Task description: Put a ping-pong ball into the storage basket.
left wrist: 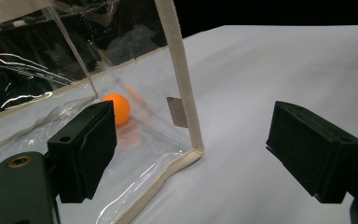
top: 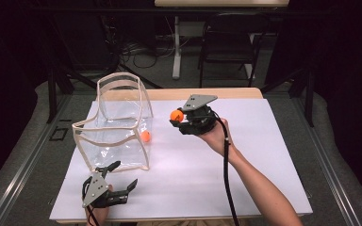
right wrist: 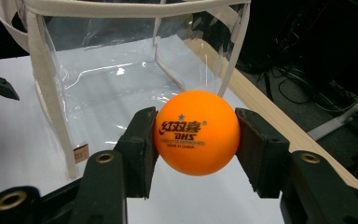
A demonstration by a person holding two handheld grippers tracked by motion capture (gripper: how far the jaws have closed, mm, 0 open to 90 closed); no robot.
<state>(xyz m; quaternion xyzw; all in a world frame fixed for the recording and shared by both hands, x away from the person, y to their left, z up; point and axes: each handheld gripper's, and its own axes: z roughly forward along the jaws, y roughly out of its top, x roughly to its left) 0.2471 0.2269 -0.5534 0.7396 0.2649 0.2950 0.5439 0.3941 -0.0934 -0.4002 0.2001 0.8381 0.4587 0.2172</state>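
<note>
The counter (top: 264, 155) is covered with a white sheet, a strip of light wood showing along its far edge. Grey floor (top: 23, 155) surrounds it. Beyond stands a dark chair (top: 228, 42) beside a white table leg (top: 176, 47), with cables (top: 141, 52) tangled on the floor. The room behind lies dark; light falls mainly on the counter.

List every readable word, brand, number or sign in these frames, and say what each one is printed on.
"DHS": on the orange ball clamped in the right hand-held gripper, under a small star.
Chinese characters above "DHS": three of them, on the same ball, legible.
"MADE IN CHINA": small bottom line on the ball; the line above it is too small to read.
Small tag on the clear bag: print blurred, unreadable.
</note>
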